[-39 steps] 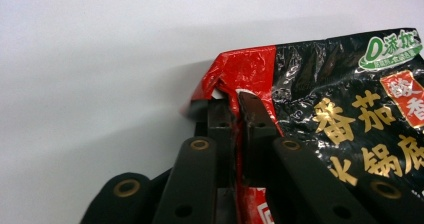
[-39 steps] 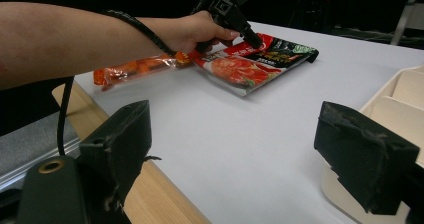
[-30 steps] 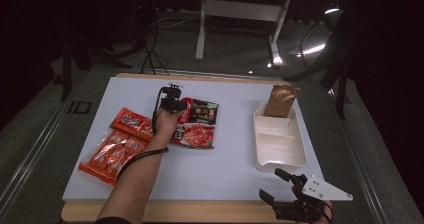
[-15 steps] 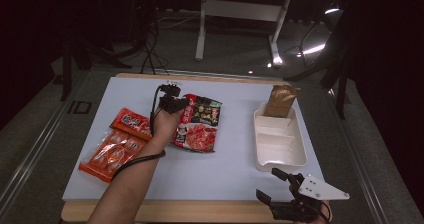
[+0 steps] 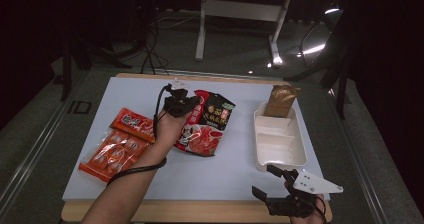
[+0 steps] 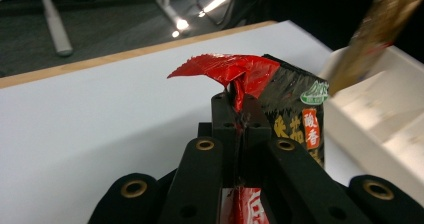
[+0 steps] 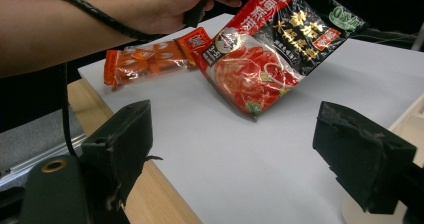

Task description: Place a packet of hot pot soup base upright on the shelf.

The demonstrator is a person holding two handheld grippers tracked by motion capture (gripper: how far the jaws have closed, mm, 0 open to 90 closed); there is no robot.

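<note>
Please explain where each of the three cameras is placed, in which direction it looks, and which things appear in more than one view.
High view: above the person's side, looking forward and down on the table; forearms enter from below.
Left gripper view: rides the left gripper, looking along shut jaws pinching the red-black pouch.
Right gripper view: rides the right gripper, low at the table's near edge, jaws wide apart, facing the left hand.
Shared: the pouch; the white tray in high and left gripper views.

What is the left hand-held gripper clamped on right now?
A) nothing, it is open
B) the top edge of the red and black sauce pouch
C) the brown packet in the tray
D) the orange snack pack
B: in the left gripper view the left hand-held gripper has its jaws shut on the crumpled top edge of the red and black sauce pouch.
</note>
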